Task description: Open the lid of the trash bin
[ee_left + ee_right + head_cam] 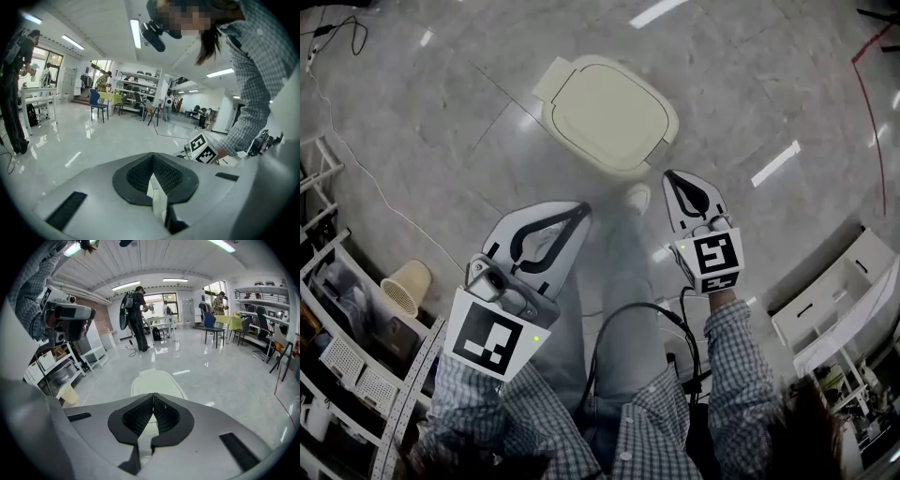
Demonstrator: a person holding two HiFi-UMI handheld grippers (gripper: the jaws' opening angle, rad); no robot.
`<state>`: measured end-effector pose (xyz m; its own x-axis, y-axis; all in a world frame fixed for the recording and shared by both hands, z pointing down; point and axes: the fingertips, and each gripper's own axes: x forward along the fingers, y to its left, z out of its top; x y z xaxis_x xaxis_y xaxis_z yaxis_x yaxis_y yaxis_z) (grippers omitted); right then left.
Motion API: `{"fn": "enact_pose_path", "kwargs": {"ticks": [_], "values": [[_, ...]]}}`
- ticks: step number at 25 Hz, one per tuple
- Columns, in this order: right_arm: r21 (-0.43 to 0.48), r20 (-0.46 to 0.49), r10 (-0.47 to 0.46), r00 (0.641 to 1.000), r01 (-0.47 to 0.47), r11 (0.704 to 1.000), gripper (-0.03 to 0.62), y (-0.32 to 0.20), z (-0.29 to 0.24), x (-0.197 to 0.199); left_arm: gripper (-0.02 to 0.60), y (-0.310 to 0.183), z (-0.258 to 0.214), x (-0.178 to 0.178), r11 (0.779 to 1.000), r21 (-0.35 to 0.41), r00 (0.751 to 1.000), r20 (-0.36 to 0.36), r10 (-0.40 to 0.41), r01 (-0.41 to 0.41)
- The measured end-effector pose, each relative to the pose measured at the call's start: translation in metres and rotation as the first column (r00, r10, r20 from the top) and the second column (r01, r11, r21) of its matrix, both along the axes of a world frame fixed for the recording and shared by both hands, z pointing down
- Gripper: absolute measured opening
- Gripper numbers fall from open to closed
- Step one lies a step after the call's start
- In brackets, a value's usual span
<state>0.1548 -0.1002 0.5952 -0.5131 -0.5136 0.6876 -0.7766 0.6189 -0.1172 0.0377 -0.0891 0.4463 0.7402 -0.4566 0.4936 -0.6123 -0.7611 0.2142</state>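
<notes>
Open-plan lab or workshop hall: glossy grey floor [93, 140], ceiling strip lights [136, 33], far metal shelving [140, 84] (stocked, contents unclear), blue chair [97, 103], person [136, 319] at counter [161, 323].

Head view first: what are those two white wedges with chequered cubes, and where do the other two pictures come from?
There is no robot here: a person holds a hand tool in each hand. The left tongs and the right tongs are both closed and hold nothing. The chequered cubes are markers fixed on the tools. The head view looks steeply down from a camera on the person's head. The other two pictures come from a camera riding on each tool, looking along its tongs. On the floor just ahead stands a cream trash bin, closed, with neither tool touching it.
</notes>
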Motion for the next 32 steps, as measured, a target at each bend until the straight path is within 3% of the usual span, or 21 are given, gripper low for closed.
{"fn": "enact_pose_path", "kwargs": {"ticks": [3, 13, 32], "values": [[-0.003, -0.042, -0.033, 0.999, 0.033, 0.999, 0.018, 0.002, 0.016, 0.002, 0.005, 0.002, 0.015, -0.001, 1.000, -0.015, 1.000, 0.017, 0.010, -0.009], [-0.036, -0.093, 0.001, 0.996, -0.004, 0.999, 0.018, -0.002, 0.063, 0.018, 0.005, 0.007, 0.052, 0.015, 0.997, -0.079, 1.000, -0.007, 0.016, -0.016], [-0.170, -0.191, -0.036, 0.981, 0.003, 0.985, 0.018, 0.008, 0.134, 0.018, 0.005, 0.009, 0.062, 0.028, 0.996, -0.082, 0.999, -0.025, 0.042, -0.044]]}}
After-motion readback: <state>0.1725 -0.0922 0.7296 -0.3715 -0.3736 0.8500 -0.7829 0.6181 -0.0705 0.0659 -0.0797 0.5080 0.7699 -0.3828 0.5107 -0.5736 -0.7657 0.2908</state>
